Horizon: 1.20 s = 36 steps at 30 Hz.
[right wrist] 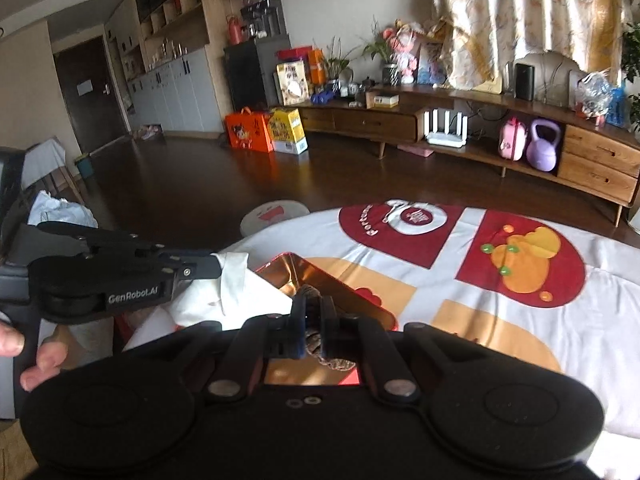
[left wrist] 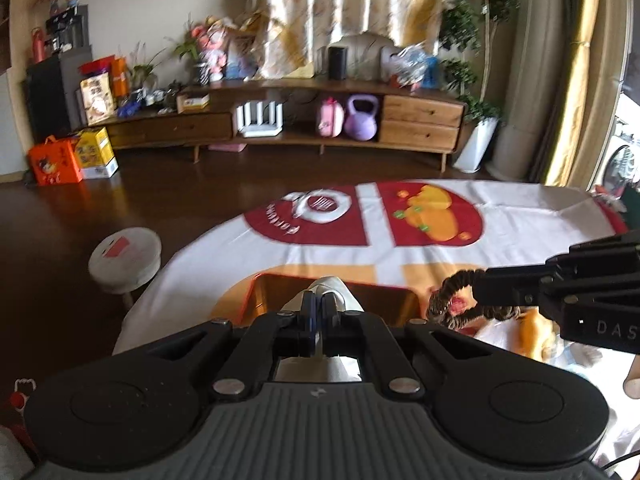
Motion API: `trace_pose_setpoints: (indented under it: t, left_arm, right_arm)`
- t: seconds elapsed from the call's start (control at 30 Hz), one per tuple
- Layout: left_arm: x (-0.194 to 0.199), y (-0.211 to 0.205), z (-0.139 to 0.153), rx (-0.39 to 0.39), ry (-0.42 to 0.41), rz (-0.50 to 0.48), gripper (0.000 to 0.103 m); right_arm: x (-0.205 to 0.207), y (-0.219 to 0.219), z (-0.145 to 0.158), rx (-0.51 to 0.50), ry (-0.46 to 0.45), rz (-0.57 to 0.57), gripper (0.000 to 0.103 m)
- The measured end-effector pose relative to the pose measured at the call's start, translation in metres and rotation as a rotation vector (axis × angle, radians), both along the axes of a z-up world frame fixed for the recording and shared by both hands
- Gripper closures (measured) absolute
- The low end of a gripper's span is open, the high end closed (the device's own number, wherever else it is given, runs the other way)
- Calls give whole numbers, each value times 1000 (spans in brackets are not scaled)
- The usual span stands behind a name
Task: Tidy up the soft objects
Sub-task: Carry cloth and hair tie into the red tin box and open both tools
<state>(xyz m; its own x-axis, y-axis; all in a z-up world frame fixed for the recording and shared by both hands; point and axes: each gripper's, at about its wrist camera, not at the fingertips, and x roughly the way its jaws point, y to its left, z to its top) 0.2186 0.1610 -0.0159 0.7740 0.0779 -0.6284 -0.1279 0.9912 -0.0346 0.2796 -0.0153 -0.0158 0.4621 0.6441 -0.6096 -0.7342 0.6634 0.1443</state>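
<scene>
**Both hand-held grippers clamped on soft items above an orange box**

The left hand-held gripper (left wrist: pixel 319 307) had its jaws pressed together on a white cloth (left wrist: pixel 335 289), which hung from the fingertips over the near left part of a shiny orange box (right wrist: pixel 316 276). In the right wrist view the cloth (right wrist: pixel 232 280) draped down just beside the box's left wall.

The right hand-held gripper (right wrist: pixel 313 320) was closed on a brown braided hair tie (right wrist: pixel 310 294), held over the box's open interior. In the left wrist view the hair tie (left wrist: pixel 454 300) looped out from the black fingers at the right.

The box sat on a worktop covered by a white tablecloth (right wrist: pixel 460 284) with red and orange patches. A round white stool (left wrist: pixel 125 258) stood on the dark floor beside it.
</scene>
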Motion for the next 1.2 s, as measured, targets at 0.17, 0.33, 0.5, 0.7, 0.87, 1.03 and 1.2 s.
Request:
trace_pose_setpoints:
  t: [0.17,0.33,0.5,0.7,0.87,1.03,1.2]
  left_arm:
    - [11,17,-22,19,44,17,100]
    - [22,25,-41,24,81,21,100]
    - [32,25,-58,22,119,5,101]
    - [42,20,-78,17,172,-25,101]
    - [47,20,-89,2,210,-29,101]
    - [48,22,-96,-21,242,-22,101]
    - [45,24,-98,-35,256,-2,101]
  right_arm:
    - [13,25,-21,-36,16,-3,97]
    - [30,43,-45,-65,41,-18,97]
    - [42,55,-69,-106,73,-29,97]
    - [42,61,-83,-141,102,-4,97]
    - [39,66,-91,-178,119,20,95]
    - [38,67,-97,-201,143,24,91]
    - [35,63,-93,-192,134,27,87]
